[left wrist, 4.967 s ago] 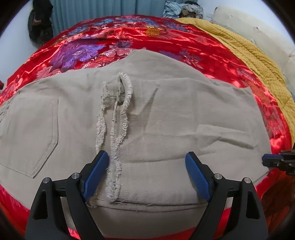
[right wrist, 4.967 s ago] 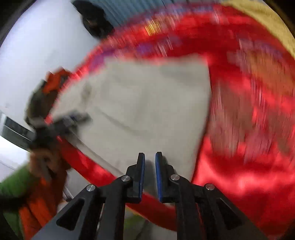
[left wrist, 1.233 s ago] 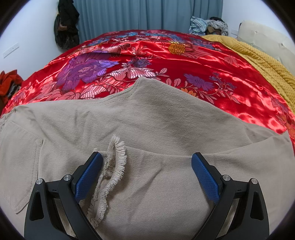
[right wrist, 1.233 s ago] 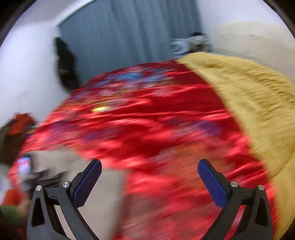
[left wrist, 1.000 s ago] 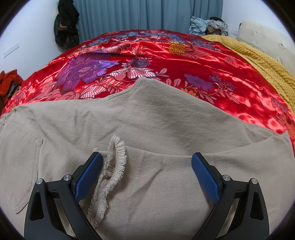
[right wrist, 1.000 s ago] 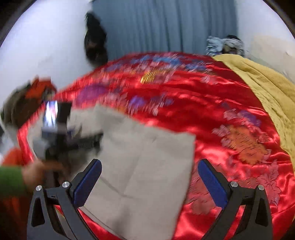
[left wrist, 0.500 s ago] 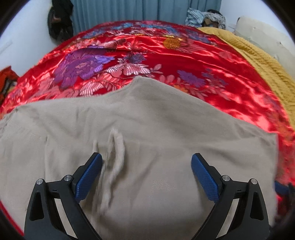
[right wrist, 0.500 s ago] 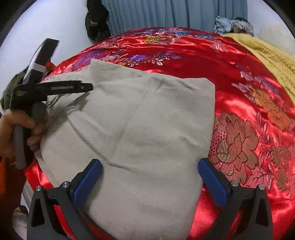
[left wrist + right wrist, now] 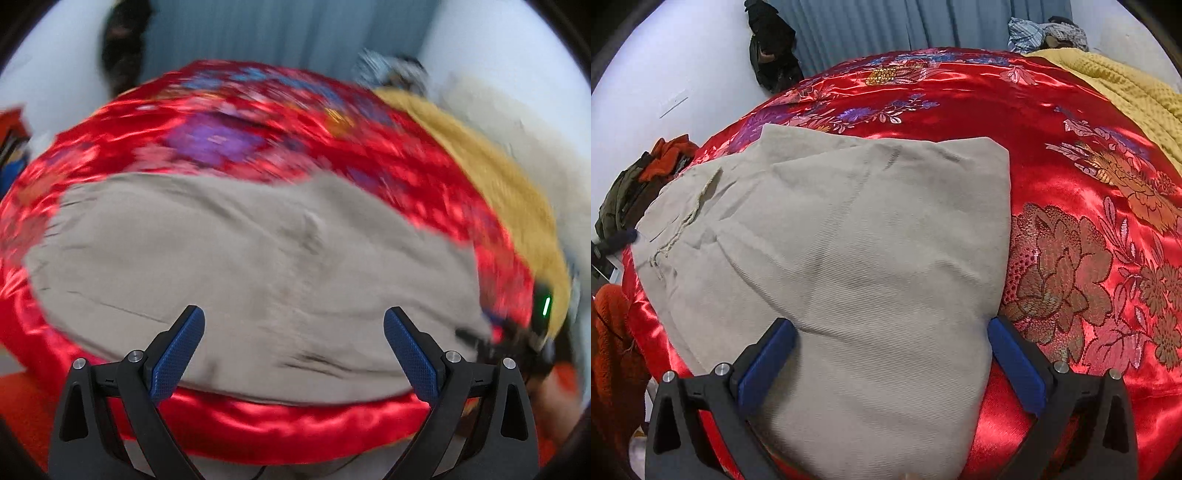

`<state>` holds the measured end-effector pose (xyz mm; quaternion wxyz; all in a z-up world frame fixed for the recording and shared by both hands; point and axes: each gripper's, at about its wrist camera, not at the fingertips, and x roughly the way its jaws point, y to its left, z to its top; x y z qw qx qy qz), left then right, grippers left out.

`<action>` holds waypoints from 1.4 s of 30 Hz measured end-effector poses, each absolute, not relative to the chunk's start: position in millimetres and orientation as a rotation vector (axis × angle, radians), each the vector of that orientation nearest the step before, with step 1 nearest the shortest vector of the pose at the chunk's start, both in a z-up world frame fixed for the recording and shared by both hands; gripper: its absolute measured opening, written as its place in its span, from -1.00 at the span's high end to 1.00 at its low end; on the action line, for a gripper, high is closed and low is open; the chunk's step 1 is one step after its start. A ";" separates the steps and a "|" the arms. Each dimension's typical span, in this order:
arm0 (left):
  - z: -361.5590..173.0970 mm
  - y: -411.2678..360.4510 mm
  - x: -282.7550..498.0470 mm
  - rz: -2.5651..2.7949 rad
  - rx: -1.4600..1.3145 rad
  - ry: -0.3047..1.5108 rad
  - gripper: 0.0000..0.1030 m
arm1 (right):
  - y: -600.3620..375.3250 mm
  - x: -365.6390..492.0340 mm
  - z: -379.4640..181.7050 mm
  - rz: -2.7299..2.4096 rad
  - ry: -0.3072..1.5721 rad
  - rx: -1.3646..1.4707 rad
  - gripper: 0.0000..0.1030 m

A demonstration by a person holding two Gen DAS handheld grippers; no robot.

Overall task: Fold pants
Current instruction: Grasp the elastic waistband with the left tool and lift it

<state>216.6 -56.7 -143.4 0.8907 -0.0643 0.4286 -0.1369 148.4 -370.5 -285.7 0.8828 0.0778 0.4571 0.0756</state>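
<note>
The beige pants (image 9: 857,236) lie folded into a thick pad on the red flowered bedspread (image 9: 1071,177), near the bed's front edge. A frayed hem (image 9: 690,218) shows at the pad's left end. My right gripper (image 9: 892,354) is open, its jaws wide apart just above the pad's near right end. My left gripper (image 9: 293,347) is open and empty, drawn back over the bed's front edge; its view is motion-blurred, with the pants (image 9: 240,266) ahead. The right gripper's body (image 9: 532,332) shows at that view's right edge.
A yellow blanket (image 9: 1130,88) lies along the bed's right side. Blue curtains (image 9: 905,26) hang behind. Dark clothes (image 9: 772,48) hang on the wall. Orange and olive clothing (image 9: 639,177) is piled left of the bed. A bundle of clothes (image 9: 1045,33) sits at the far end.
My left gripper has pulled back from over the pants to the bed's front edge, still open. My right gripper has swung round and come down over the pad's right end, still open.
</note>
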 end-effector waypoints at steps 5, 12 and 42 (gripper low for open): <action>-130.7 59.4 233.9 -0.106 -0.426 0.813 -0.90 | -371.6 148.3 -286.3 0.150 0.944 0.170 -1.00; -166.7 182.9 228.8 0.017 -0.819 0.799 -0.84 | -371.7 149.0 -286.7 0.147 0.944 0.173 -1.00; -226.4 192.4 252.7 0.000 -0.973 0.898 0.64 | -371.5 148.7 -286.3 0.146 0.942 0.173 -1.00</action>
